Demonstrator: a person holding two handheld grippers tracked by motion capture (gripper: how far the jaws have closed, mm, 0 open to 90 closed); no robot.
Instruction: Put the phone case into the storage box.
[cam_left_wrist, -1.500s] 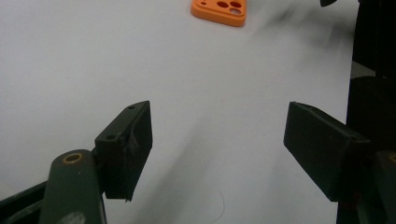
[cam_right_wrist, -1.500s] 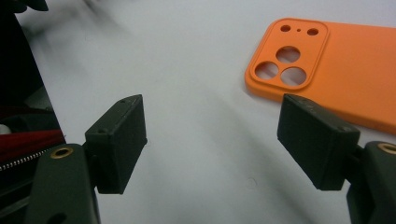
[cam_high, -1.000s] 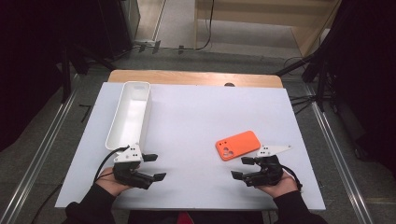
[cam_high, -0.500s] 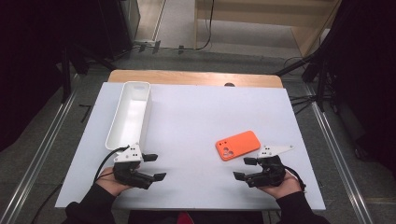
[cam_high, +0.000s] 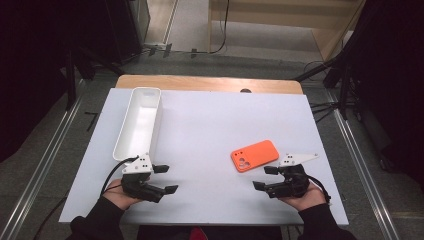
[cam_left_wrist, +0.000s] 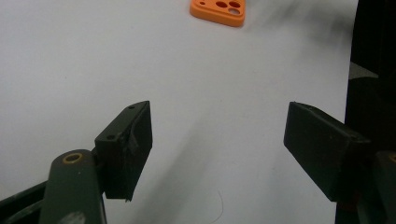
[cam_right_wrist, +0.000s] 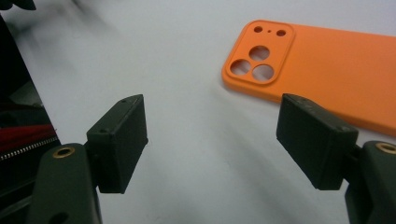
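Slightly back toward six o'clock, the right claw (cam_high: 265, 177) is drifting off the orange case (cam_high: 255, 155), jaws spread wide and gripping nothing. The left claw (cam_high: 164, 179) is idling released at seven o'clock, just below the tray (cam_high: 122, 145). The case is lying camera-holes-up at four o'clock on the surface (cam_high: 210, 125). The right claw should be straddling a short edge squarely before closing. No writing is showing.

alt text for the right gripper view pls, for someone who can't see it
An orange phone case lies back-up on a white table, its camera cutouts at its left end, just beyond the right gripper. The gripper's two black jaws rise from the bottom edge, wide open with nothing between them, and the right-hand jaw overlaps the case's near edge in the picture.
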